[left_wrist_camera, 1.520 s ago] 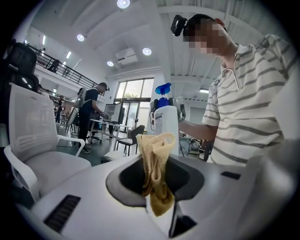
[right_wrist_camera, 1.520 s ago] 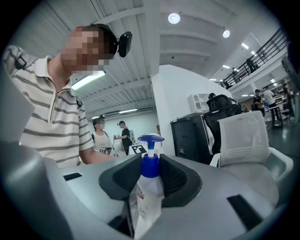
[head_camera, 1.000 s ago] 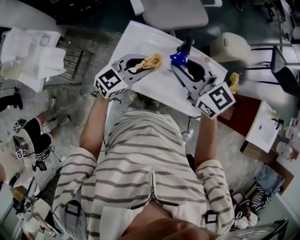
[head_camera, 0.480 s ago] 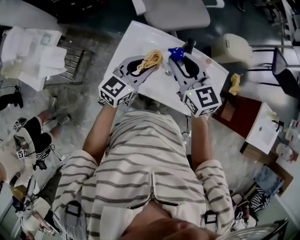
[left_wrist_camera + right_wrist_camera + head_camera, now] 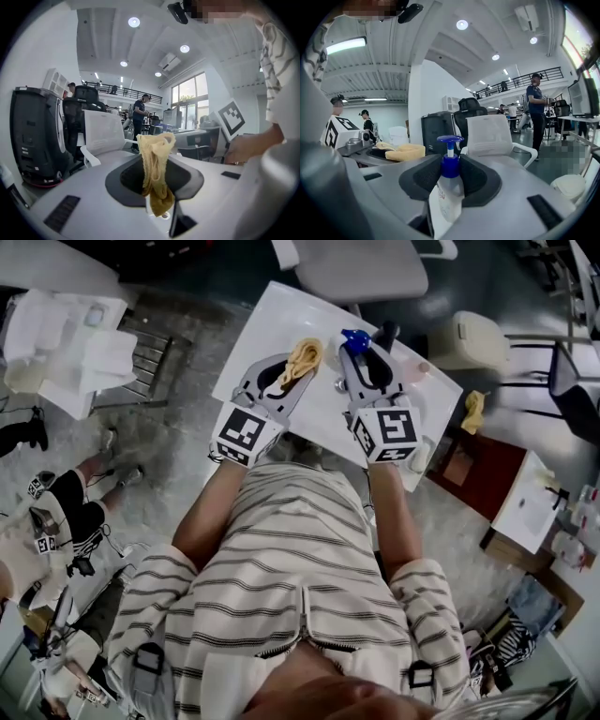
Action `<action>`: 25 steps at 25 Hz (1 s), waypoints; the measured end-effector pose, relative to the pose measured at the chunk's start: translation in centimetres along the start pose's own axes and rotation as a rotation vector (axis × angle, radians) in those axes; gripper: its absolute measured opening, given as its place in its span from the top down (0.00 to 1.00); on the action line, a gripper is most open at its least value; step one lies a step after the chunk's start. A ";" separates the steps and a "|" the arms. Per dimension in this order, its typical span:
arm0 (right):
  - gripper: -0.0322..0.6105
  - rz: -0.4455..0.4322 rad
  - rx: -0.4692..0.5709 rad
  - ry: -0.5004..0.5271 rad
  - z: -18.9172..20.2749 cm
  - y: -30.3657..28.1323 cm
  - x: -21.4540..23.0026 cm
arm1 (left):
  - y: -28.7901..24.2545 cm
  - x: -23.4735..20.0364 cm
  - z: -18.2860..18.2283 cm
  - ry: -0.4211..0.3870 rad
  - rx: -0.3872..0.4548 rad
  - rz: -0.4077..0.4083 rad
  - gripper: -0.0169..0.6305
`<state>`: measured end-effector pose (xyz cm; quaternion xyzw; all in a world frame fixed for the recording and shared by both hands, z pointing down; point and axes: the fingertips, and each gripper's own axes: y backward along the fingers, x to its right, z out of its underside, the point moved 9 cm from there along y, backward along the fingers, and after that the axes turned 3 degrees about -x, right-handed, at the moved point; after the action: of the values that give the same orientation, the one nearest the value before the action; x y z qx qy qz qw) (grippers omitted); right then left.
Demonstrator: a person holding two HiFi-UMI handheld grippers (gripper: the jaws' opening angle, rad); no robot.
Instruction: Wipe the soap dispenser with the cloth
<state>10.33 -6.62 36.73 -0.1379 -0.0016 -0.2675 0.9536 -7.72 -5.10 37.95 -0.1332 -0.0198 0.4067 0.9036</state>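
Note:
The soap dispenser (image 5: 446, 187) is a white bottle with a blue pump (image 5: 354, 337). It stands upright between the jaws of my right gripper (image 5: 448, 180), which is shut on its neck and body. My left gripper (image 5: 157, 185) is shut on a yellow cloth (image 5: 155, 164) that hangs bunched from the jaws. In the head view both grippers are held over the white table (image 5: 272, 320), side by side: the left gripper (image 5: 298, 367) with the cloth (image 5: 305, 354), and the right gripper (image 5: 354, 352) a short gap to its right. Cloth and bottle are apart.
A white office chair (image 5: 361, 268) stands beyond the table's far edge. A small metal piece (image 5: 339, 385) and a black object (image 5: 385, 332) lie on the table near the grippers. A cream bin (image 5: 473, 338) and another yellow cloth (image 5: 474, 409) sit to the right.
My right gripper has swung left and inward with the dispenser, so its marker cube now sits nearer the body's middle. The left gripper has turned and drawn back a little, cloth still held.

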 end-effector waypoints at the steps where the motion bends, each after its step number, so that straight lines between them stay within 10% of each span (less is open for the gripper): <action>1: 0.76 0.008 0.003 0.002 0.2 -0.3 0.0 | 0.1 -0.1 0.0 0.003 0.002 -0.022 0.83; 25: 0.76 0.083 -0.009 0.057 7.7 -11.8 3.3 | -0.6 -2.9 3.2 0.055 -0.065 -0.119 0.83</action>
<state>7.71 -15.96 47.50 -0.1344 0.0325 -0.2314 0.9630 -9.67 -6.92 41.37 -0.1722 -0.0163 0.3474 0.9216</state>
